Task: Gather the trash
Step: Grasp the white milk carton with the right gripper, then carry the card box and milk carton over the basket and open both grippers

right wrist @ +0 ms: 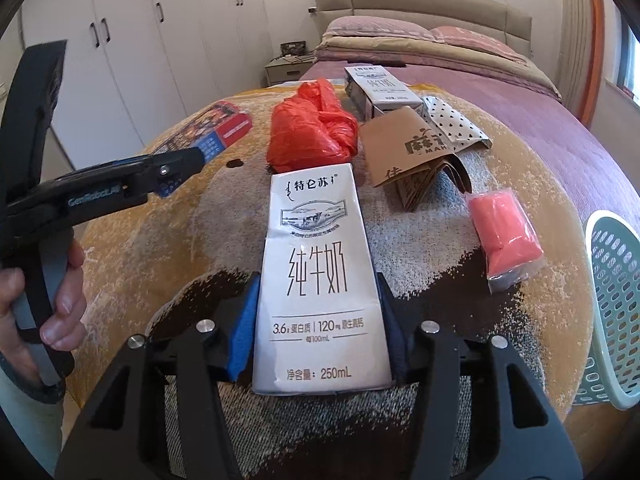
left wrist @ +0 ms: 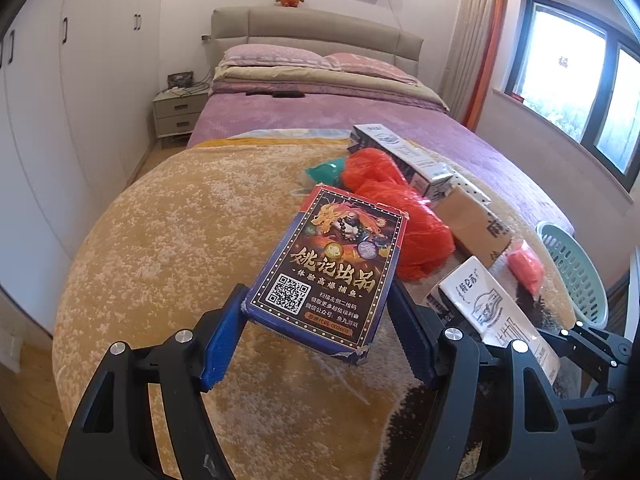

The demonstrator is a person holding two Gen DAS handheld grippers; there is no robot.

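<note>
My left gripper (left wrist: 318, 300) is shut on a dark blue card box (left wrist: 332, 252) with a dragon picture, holding it tilted above the yellow blanket (left wrist: 168, 216). In the right wrist view the same box (right wrist: 224, 124) sits in that gripper at the left, with a hand on the handle. My right gripper (right wrist: 318, 284) has its blue pads (right wrist: 244, 320) against both sides of a white milk carton (right wrist: 316, 240) that lies flat on the blanket. A crumpled orange-red plastic bag (right wrist: 312, 128) lies just beyond the carton.
Further back lie a second milk carton (right wrist: 380, 88), a brown paper bag (right wrist: 408, 160) and a dotted white wrapper (right wrist: 456, 124). A pink wrapped roll (right wrist: 504, 236) lies to the right. A pale green perforated basket (right wrist: 616, 312) stands at the bed's right edge. Wardrobes line the left wall.
</note>
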